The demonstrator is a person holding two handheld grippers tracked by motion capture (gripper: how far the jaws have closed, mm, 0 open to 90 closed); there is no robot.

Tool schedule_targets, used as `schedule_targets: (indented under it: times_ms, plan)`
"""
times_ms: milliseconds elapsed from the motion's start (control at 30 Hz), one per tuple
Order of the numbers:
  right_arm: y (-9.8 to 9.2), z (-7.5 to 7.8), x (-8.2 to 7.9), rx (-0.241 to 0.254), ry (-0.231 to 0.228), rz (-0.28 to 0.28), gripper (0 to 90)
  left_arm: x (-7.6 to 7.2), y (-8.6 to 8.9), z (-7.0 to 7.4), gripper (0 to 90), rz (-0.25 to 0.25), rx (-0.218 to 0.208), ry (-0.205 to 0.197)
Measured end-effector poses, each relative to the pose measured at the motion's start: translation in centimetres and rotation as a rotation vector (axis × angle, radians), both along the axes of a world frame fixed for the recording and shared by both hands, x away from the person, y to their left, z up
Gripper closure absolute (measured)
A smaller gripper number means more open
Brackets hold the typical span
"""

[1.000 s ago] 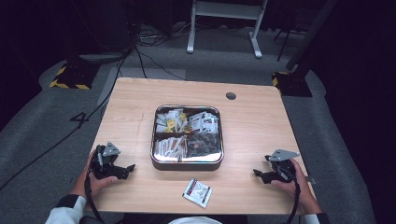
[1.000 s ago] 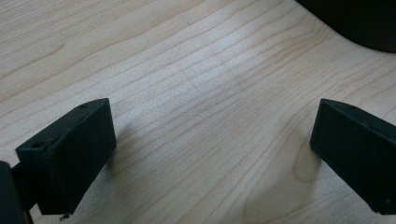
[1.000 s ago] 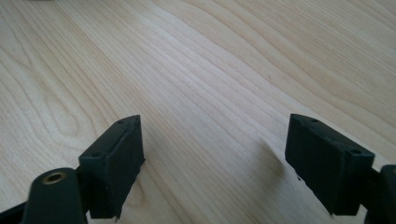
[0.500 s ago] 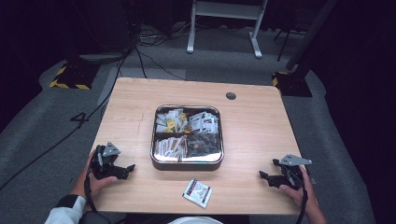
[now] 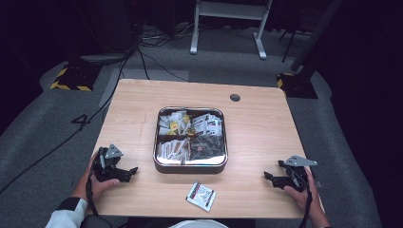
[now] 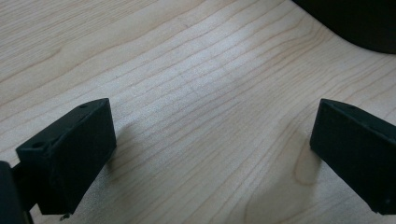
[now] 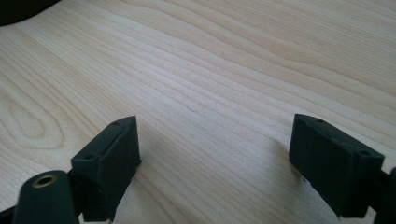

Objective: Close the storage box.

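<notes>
Two black handheld claws resting on the pale wooden surface (image 5: 266, 128), one per hand. Left claw (image 5: 127, 172) at near left, jaws spread wide, nothing between them but bare wood grain. Right claw (image 5: 271, 177) at near right, likewise spread and empty. One square metal tray with rounded corners (image 5: 190, 166) at centre, well apart from both; four compartments, packets inside too small to count. One small white sachet (image 5: 200, 195) near the front edge, just before the tray; print on it illegible. Forearms cut off at the bottom edge.
</notes>
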State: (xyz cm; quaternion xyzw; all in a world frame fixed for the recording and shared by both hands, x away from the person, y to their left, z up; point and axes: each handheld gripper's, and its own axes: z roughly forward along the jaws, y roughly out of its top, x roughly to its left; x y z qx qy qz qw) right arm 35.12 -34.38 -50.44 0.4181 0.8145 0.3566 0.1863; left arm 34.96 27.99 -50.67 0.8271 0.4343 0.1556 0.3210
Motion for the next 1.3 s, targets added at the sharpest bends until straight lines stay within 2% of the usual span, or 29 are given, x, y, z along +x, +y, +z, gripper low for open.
schedule_targets:
  times_ms: [1300]
  plan:
    - [-0.01,0.00,0.09,0.000,0.000,-0.004,16.4,0.11,0.03,0.03,0.5,-0.010,0.002,0.003]
